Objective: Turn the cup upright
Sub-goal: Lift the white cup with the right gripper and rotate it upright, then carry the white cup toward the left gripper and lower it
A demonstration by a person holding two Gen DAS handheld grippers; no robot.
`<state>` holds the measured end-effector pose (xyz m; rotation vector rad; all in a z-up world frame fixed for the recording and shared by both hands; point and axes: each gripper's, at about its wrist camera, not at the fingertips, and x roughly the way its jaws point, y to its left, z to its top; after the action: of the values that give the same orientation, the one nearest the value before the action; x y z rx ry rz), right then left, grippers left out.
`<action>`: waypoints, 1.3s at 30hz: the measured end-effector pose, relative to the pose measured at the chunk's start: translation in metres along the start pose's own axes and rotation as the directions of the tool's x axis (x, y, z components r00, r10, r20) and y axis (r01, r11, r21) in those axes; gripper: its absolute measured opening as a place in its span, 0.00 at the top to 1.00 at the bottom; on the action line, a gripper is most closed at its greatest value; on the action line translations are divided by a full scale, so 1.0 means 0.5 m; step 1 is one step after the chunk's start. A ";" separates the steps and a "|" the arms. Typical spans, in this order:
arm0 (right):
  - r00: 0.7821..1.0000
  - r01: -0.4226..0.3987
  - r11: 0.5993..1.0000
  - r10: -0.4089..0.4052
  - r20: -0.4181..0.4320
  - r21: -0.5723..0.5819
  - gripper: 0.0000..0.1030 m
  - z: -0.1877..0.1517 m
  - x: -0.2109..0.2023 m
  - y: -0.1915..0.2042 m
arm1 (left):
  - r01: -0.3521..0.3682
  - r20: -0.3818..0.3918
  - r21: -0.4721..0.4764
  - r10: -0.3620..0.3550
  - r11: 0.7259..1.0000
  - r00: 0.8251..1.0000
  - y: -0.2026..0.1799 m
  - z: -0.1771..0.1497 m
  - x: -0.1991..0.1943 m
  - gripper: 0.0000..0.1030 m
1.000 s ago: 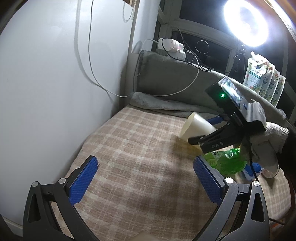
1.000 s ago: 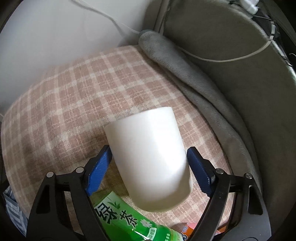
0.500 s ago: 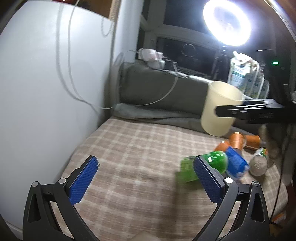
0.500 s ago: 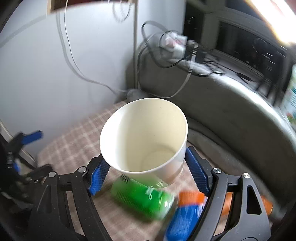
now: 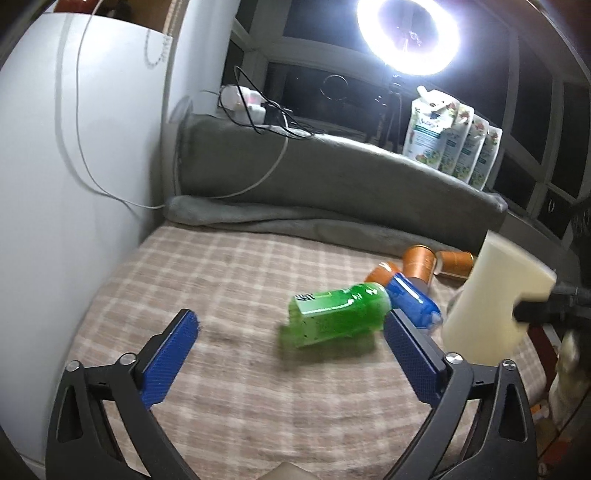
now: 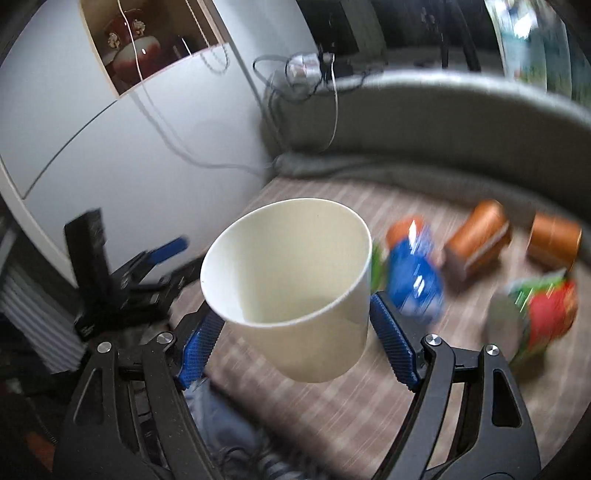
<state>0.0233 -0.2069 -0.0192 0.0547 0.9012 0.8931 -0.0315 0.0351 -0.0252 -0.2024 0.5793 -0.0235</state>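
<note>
A cream paper cup (image 6: 295, 284) sits between my right gripper's (image 6: 291, 343) blue pads, mouth up, held above the plaid cloth (image 6: 332, 410). In the left wrist view the same cup (image 5: 491, 306) hangs at the far right, clamped by the black right gripper. My left gripper (image 5: 288, 354) is open and empty, low over the plaid cloth (image 5: 221, 295), left of the cup.
A green bottle (image 5: 336, 314), a blue can (image 5: 413, 299) and orange cans (image 5: 421, 262) lie on the cloth. A red and green can (image 6: 535, 314) lies right. A grey cushion (image 5: 332, 177) and a white wall (image 5: 74, 184) border the cloth. A ring light (image 5: 408, 33) shines behind.
My right gripper has lifted the cup off the cloth, turned it mouth up and carried it to the right. The left gripper has stayed open.
</note>
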 end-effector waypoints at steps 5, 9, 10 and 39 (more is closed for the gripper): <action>0.981 -0.131 0.976 0.153 -0.119 0.172 0.21 -0.057 0.071 -0.042 | 0.022 -0.019 -0.026 -0.022 0.999 1.000 0.005 0.000 -0.004 0.06; 0.954 -0.171 0.930 0.240 -0.182 0.325 0.21 -0.083 0.143 -0.091 | 0.026 -0.025 -0.039 -0.027 0.999 0.999 0.013 0.001 -0.010 0.06; 0.949 -0.173 0.921 0.250 -0.189 0.349 0.21 -0.089 0.159 -0.100 | 0.031 -0.029 -0.044 -0.032 0.999 0.999 0.015 0.000 -0.011 0.06; 0.992 0.104 0.979 -0.115 0.055 0.175 0.20 -0.129 0.002 -0.077 | 0.229 -0.348 -0.136 -0.263 0.964 0.900 -0.003 0.002 0.128 0.16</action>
<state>0.0034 -0.2510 -0.0767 0.1803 0.9105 0.7061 0.0228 0.0287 -0.0589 -0.3650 0.9236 -0.2866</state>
